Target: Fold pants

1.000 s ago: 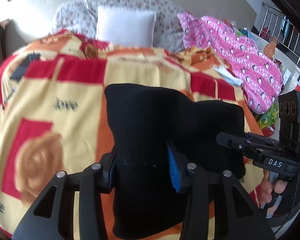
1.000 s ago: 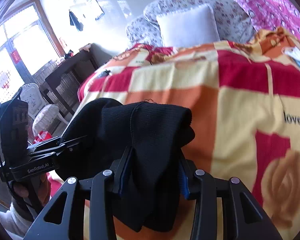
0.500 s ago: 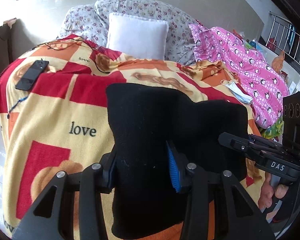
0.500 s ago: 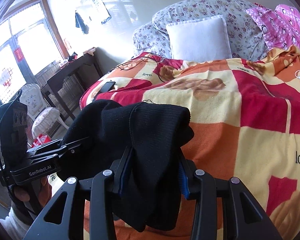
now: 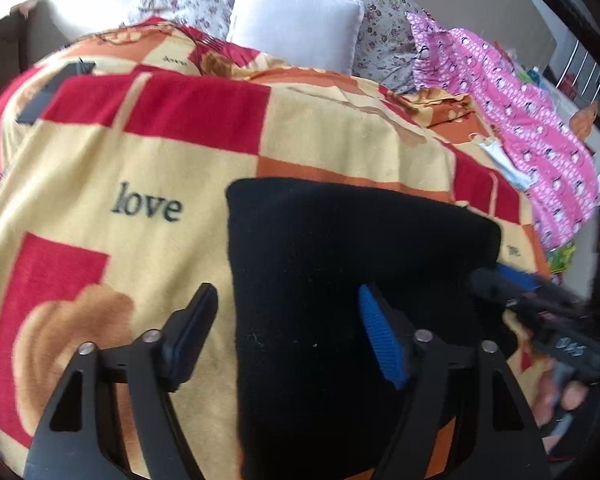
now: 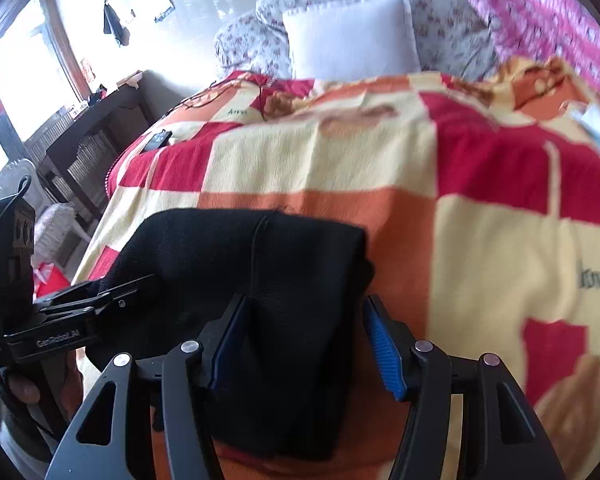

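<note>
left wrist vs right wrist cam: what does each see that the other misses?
Left wrist only: the metal railing at far right and the right gripper from the side.
Right wrist only: the bright window, dark wooden desk, and the left gripper from the side.
Both: folded black pants on the red, yellow and orange checked blanket, the white square pillow, pink patterned cloth. Both grippers' jaws are opening around the pants.
</note>
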The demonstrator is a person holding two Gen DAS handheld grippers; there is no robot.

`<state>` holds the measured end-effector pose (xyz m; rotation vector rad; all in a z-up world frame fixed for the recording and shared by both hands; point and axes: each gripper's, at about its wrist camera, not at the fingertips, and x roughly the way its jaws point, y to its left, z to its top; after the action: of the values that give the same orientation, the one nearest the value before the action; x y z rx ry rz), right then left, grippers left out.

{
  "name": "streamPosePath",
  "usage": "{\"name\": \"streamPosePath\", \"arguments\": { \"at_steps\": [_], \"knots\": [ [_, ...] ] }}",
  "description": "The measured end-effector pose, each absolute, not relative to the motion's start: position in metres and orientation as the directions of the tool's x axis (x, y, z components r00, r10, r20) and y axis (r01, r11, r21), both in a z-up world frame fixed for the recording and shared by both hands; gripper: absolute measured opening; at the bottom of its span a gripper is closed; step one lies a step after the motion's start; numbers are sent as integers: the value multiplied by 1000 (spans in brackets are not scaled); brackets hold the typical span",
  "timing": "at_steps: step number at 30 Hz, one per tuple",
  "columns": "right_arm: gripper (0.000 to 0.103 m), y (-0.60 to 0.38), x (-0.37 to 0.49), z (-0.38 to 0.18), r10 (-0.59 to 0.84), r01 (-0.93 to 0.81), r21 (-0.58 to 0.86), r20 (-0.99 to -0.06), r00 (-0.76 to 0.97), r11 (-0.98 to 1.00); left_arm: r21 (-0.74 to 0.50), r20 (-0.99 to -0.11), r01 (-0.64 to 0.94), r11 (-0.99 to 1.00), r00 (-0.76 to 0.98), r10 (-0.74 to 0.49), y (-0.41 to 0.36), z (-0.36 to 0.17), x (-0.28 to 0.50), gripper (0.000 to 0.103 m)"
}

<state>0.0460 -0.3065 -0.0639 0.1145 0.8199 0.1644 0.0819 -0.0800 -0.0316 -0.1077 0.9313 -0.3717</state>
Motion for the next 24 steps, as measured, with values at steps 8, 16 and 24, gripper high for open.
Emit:
{"name": "streamPosePath", "arguments": {
  "at_steps": [8,16,24],
  "knots": [
    [62,-292,12,-28,183,-154,102,-633,752,983,-27,-755,232,972,633,-172,-88,-17,61,79],
    [65,-275,2,-34,189,-168,94,-643,742,981,-24,-701,188,982,697,-151,-78,-8,31,79],
    [67,-269,-12,-31,200,-182,94,-638,744,979,-23,-649,153,988,750,-131,-73,2,6,79]
  ]
}}
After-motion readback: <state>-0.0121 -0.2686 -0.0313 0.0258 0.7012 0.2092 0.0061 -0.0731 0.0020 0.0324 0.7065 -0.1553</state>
